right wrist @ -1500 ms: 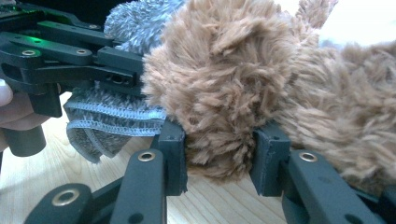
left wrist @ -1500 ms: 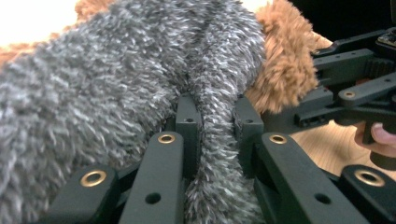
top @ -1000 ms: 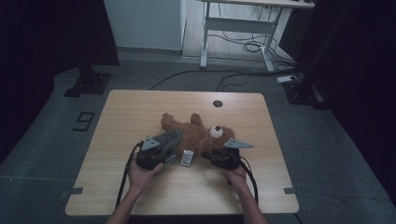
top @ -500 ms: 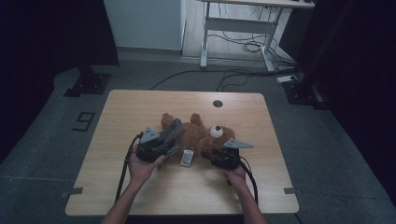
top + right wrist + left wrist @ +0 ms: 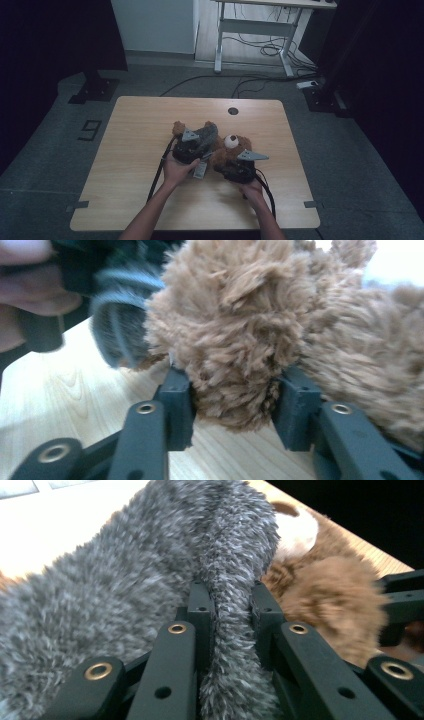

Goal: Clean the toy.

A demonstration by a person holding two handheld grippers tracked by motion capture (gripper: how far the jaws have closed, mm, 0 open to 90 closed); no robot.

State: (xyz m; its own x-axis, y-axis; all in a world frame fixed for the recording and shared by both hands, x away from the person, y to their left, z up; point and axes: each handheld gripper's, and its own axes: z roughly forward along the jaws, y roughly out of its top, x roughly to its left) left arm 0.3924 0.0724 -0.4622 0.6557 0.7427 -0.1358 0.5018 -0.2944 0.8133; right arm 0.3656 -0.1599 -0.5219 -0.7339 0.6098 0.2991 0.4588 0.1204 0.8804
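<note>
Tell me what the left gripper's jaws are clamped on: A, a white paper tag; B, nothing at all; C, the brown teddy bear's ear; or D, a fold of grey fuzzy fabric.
D: in the left gripper view the left gripper has its two black jaws pinching a fold of grey fuzzy fabric, with the brown teddy bear lying beside it.

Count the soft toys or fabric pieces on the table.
2: a brown teddy bear lying mid-table, and a grey fuzzy garment against the bear's left side. More may be hidden beneath the bear.

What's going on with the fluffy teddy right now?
Left gripper shut on grey fuzzy cloth. Right gripper jaws just opening, brown plush teddy bear between them. Nothing in the way.
</note>
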